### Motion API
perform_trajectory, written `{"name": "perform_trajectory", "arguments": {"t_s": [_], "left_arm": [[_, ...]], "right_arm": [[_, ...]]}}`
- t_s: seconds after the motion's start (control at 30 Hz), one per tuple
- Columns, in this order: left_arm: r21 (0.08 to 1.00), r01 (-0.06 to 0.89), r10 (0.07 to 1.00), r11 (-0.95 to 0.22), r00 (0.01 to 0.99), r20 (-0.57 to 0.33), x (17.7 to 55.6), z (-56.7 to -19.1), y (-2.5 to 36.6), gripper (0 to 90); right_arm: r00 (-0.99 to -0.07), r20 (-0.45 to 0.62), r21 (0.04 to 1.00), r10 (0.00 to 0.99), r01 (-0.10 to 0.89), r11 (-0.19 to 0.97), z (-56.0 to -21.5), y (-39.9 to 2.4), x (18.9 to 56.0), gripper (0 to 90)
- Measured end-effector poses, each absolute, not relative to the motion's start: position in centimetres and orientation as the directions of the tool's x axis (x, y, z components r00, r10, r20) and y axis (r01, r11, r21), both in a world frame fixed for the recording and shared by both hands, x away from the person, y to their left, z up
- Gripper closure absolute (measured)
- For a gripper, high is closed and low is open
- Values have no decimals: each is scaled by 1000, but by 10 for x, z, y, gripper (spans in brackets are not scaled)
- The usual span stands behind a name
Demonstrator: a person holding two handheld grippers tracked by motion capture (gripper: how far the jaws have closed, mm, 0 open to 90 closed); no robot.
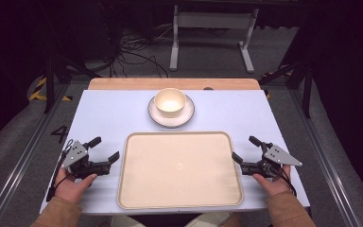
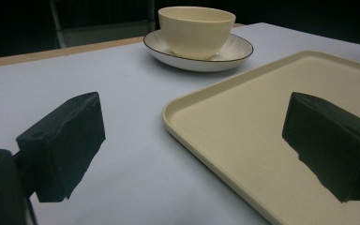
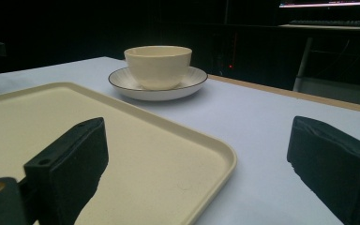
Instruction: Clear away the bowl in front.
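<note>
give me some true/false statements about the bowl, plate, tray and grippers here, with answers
1. The bowl sits on the plate. True.
2. The tray holds the plate. False: the tray is bare, and the plate stands on the table beyond its far edge.
3. Both the left gripper and the right gripper have open jaws with nothing between them. True.
4. The left gripper grips the tray's rim. False: it rests beside the tray's left edge, apart from it.
5. The bowl is lying on its side. False: it stands upright, mouth up.
6. One gripper lies at each side of the tray. True.
</note>
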State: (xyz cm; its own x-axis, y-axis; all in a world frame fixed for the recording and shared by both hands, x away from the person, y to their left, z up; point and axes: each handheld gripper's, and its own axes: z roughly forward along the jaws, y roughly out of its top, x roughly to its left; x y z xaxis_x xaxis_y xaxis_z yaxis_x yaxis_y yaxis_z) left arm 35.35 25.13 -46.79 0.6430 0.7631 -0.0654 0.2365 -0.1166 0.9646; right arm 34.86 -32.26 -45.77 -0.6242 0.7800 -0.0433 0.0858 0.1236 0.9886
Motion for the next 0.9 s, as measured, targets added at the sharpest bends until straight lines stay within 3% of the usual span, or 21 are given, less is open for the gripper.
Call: {"name": "perform_trajectory", "arguments": {"t_s": [0.43, 0.9], "left_arm": [[961, 263, 776, -82, 622, -104, 354, -461, 251, 83], [965, 250, 772, -77, 627, -101, 355, -427, 245, 88]], "right_arm": [[-625, -37, 990, 780, 82, 113, -458, -323, 348, 60], [-622, -27, 991, 782, 85, 102, -458, -324, 348, 60]]}}
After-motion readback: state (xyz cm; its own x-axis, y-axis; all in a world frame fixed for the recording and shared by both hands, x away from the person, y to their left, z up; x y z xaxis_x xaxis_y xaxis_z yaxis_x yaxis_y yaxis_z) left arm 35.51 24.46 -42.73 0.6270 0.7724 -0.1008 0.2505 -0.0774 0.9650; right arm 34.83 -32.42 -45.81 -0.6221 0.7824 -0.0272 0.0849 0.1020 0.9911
